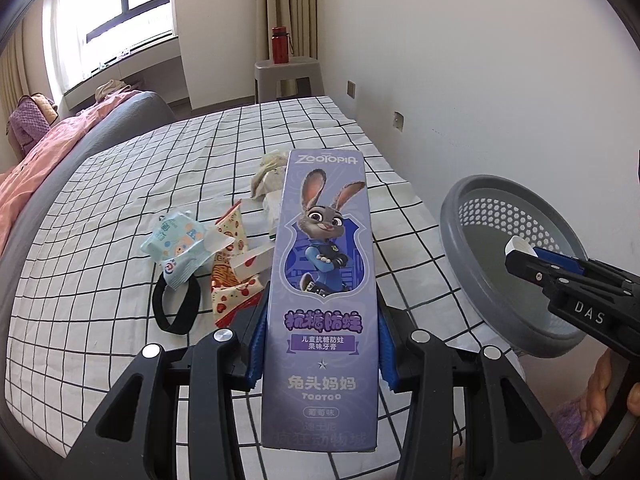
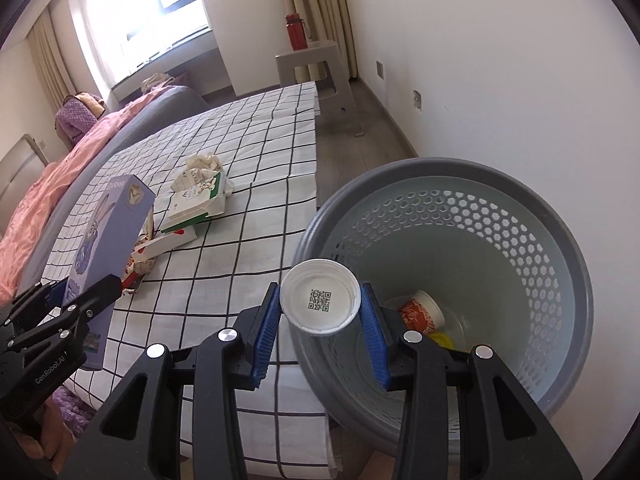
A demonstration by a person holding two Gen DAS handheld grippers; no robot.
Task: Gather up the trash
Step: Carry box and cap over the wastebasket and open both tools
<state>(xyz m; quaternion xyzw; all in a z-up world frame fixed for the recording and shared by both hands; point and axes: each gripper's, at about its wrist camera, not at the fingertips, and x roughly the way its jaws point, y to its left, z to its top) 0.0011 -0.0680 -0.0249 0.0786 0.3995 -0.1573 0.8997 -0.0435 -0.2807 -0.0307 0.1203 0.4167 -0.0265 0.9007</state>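
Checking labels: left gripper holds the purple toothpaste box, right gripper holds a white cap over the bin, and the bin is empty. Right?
Not quite: the bin isn't empty. The right wrist view shows a red paper cup and something yellow at its bottom. The rest stands: left gripper holds the toothpaste box, right gripper holds the white cap over the bin.

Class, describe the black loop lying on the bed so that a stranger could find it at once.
Start at the bed with the checked sheet and find the pile of wrappers near its middle. At the pile's near edge, partly under the pale blue packet, lies the black loop: the only plain black, ring-shaped item there.
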